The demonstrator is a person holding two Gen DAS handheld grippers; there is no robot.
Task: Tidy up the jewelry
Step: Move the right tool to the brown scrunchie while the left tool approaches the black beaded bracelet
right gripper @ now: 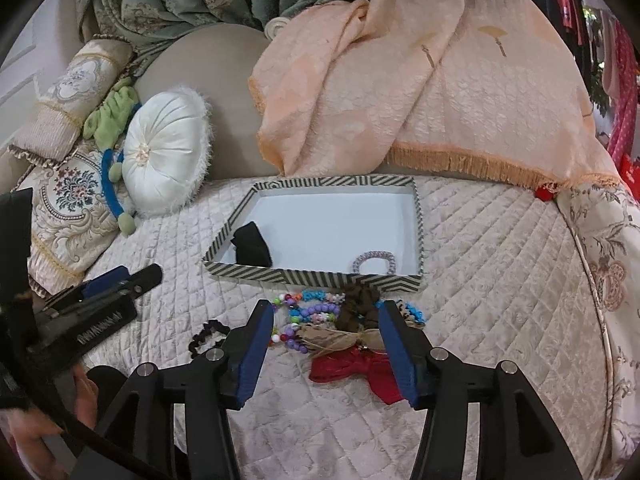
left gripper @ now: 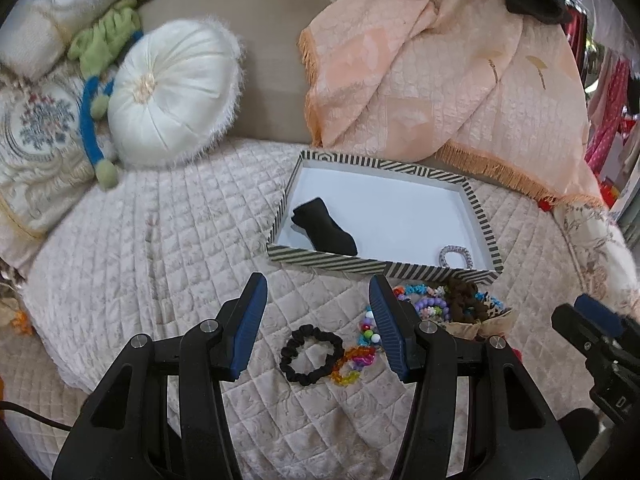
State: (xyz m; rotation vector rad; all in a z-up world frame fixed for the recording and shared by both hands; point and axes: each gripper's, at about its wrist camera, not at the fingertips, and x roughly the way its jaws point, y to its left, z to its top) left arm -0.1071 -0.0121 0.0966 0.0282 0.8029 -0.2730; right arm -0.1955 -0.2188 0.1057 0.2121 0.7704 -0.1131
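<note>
A striped box (left gripper: 344, 261) (right gripper: 320, 277) with a white inside lies on the quilted bed. It holds a black cloth piece (left gripper: 326, 232) (right gripper: 252, 249) and a silver bracelet (left gripper: 458, 257) (right gripper: 374, 262). My left gripper (left gripper: 318, 292) is open and empty above a black scrunchie (left gripper: 311, 354) and an orange bead bracelet (left gripper: 352, 364). My right gripper (right gripper: 326, 316) is open and empty over a heap of coloured bead bracelets (right gripper: 310, 314), a brown scrunchie (right gripper: 360, 312), a tan bow (right gripper: 336, 340) and a red bow (right gripper: 360, 372).
A round white cushion (left gripper: 172, 92) and a green plush toy (left gripper: 106, 40) lie at the back left. A peach fringed throw (left gripper: 440, 80) hangs behind the box. Embroidered pillows (left gripper: 36, 140) sit at the left edge.
</note>
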